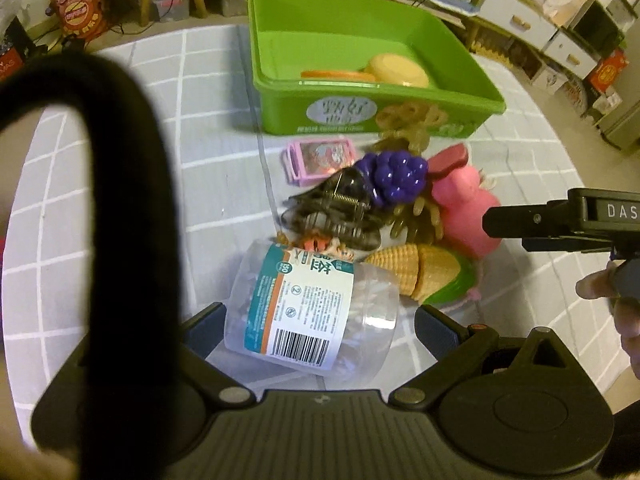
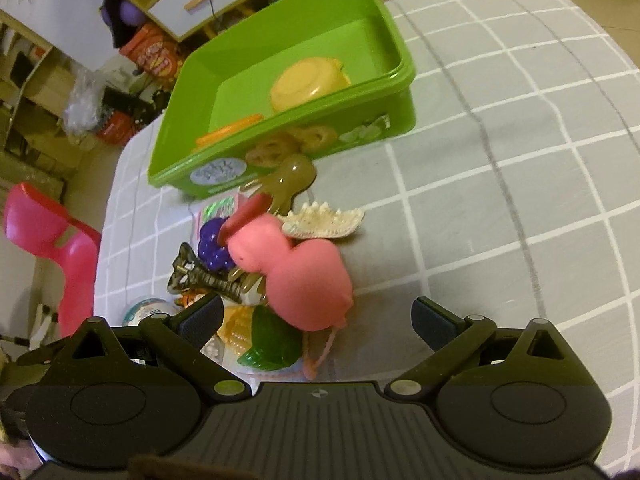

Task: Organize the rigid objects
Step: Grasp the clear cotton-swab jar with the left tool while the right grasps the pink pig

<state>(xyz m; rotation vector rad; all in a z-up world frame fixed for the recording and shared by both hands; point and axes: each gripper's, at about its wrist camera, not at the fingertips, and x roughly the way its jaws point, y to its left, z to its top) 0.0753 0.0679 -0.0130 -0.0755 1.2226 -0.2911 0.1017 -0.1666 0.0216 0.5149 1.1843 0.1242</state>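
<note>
Down at the bottom middle of the left wrist view, the left gripper (image 1: 320, 320) has its jaws spread wide with the clear plastic jar (image 1: 308, 312) lying on its side between them, not squeezed yet as far as I can tell. I'd ease forward so the pads land on the labelled barrel, then close gently, because that thin plastic looks like it'd flex or squirt out. Next stop is presumably the green bin (image 1: 360, 12) at the top centre, which already has a yellow lid-like disc (image 1: 400, 70) and something flat and orange inside. The right gripper (image 2: 318, 320) is also spread open, holding nothing, sitting low over the pink pig toy (image 2: 304, 276) and toy corn (image 2: 236, 330). Hard to read: a black strap blocks the whole left side of the left view, the hair claws under the purple grapes (image 1: 396, 176) are a tangle, and I can't tell if the jar has a lid.
</note>
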